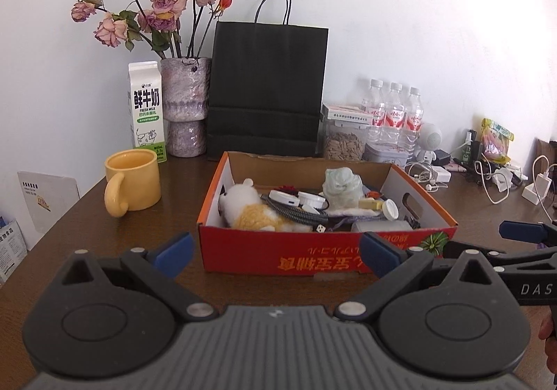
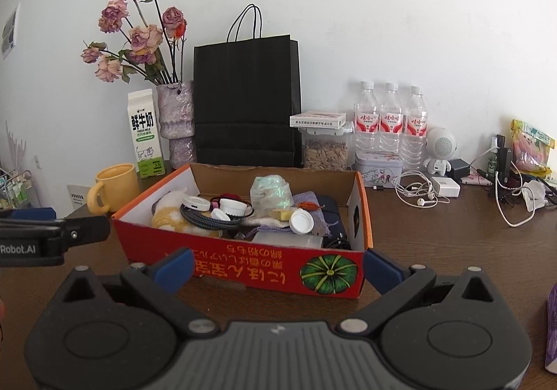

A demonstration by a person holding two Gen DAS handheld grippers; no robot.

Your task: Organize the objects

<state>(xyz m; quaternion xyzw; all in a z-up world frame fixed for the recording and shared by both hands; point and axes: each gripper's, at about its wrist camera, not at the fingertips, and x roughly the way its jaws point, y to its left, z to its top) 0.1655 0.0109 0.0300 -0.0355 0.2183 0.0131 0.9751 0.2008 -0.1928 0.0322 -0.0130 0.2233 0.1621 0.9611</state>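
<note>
Right now we hold the left gripper [image 1: 276,252] and the right gripper [image 2: 278,266] side by side just in front of the red cardboard box [image 1: 323,251], both with fingers spread wide and nothing between them. Inside the box, on the brown table [image 1: 104,230], lie a plush toy [image 1: 250,209], a braided cable [image 1: 296,212], white caps [image 2: 301,220] and a crumpled plastic bag [image 1: 343,186]. A yellow mug [image 1: 132,186] stands left of the box, a black paper bag [image 2: 247,101] behind it.

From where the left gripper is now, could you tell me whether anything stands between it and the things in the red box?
Only the red box's near wall. The left gripper is open and low before it, so it must rise over that wall to reach the plush toy.
</note>
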